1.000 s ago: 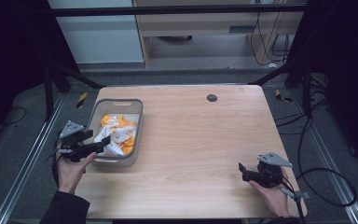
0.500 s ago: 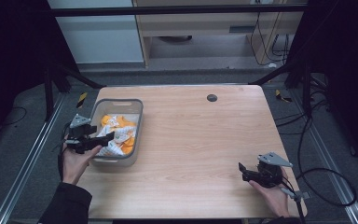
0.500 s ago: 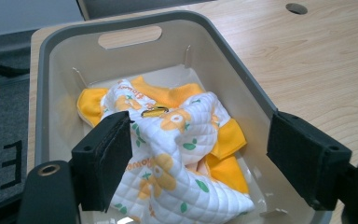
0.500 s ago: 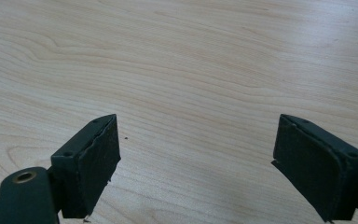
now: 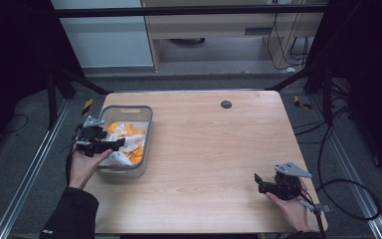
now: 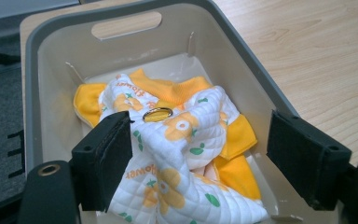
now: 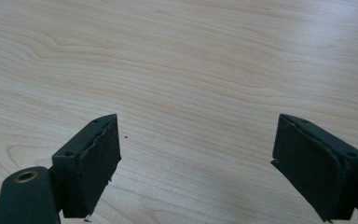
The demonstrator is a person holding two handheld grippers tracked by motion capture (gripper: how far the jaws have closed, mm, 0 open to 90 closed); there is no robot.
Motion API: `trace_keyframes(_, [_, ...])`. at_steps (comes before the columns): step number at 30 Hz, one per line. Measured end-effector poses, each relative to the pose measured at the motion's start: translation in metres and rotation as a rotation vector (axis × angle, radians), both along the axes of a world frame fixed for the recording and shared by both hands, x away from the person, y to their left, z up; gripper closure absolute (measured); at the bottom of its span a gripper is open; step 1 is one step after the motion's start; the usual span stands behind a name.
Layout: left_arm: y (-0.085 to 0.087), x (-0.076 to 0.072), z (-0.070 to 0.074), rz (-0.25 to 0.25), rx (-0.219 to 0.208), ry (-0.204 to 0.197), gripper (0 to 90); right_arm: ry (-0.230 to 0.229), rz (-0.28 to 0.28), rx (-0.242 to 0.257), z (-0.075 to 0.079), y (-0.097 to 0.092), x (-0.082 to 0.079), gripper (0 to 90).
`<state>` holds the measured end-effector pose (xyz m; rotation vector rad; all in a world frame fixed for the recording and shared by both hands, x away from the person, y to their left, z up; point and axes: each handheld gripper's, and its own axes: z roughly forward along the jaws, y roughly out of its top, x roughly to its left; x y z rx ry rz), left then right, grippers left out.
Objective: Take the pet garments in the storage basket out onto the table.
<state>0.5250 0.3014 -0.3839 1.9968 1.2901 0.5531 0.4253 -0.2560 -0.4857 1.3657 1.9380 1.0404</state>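
Since the earlier frame the left gripper point(image 5: 114, 145) has moved forward along the bin's point(image 5: 148, 130) left rim and now reaches over it. Its jaws stand wide, holding nothing, above the cloth point(image 6: 177, 154). The cloth, quilted white with orange flower print and orange backing, lies bunched inside the grey bin at the table's point(image 5: 219, 149) left edge. The right gripper point(image 5: 260, 182) remains at the near right, jaws wide over bare wood.

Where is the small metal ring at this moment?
In the left gripper view, the metal ring lies on the quilted flower-print cloth inside the grey bin, just beyond the left claw.
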Motion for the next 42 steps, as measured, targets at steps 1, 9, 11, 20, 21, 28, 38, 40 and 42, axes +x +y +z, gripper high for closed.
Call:
trace_keyframes(1, [0.0, 0.001, -0.001, -0.002, 0.005, 0.009, 21.8, 0.0, 0.001, 0.0, 0.0, 0.0, 0.0, 14.9])
trace_keyframes(9, [-0.001, 0.01, -0.005, -0.002, 0.034, 0.052, 21.8, 0.002, 0.007, -0.002, -0.001, 0.0, 0.0, 15.6])
trace_keyframes(11, [-0.001, 0.012, -0.007, -0.001, 0.04, 0.06, 21.8, 0.001, 0.008, -0.001, 0.0, 0.0, 0.0, 15.9])
trace_keyframes(20, [0.001, 0.019, -0.013, 0.006, 0.053, 0.099, 24.9, 0.003, 0.013, -0.004, -0.001, 0.0, 0.001, 15.7])
trace_keyframes(21, [0.001, 0.019, -0.013, 0.006, 0.05, 0.106, 24.9, 0.003, 0.014, -0.006, -0.001, 0.0, 0.001, 15.7])
trace_keyframes(28, [-0.001, 0.021, -0.019, 0.003, 0.074, 0.135, 30.3, 0.01, 0.018, -0.005, -0.001, 0.001, 0.001, 16.0])
trace_keyframes(38, [-0.003, 0.024, -0.026, -0.002, 0.101, 0.166, 37.9, 0.019, 0.025, -0.005, -0.002, 0.001, 0.002, 16.4])
trace_keyframes(40, [-0.003, 0.024, -0.028, -0.001, 0.105, 0.173, 38.8, 0.027, 0.025, 0.003, -0.002, 0.001, 0.001, 16.5])
trace_keyframes(42, [-0.003, 0.025, -0.029, 0.004, 0.104, 0.178, 41.1, 0.023, 0.027, -0.004, -0.002, 0.001, 0.002, 16.4])
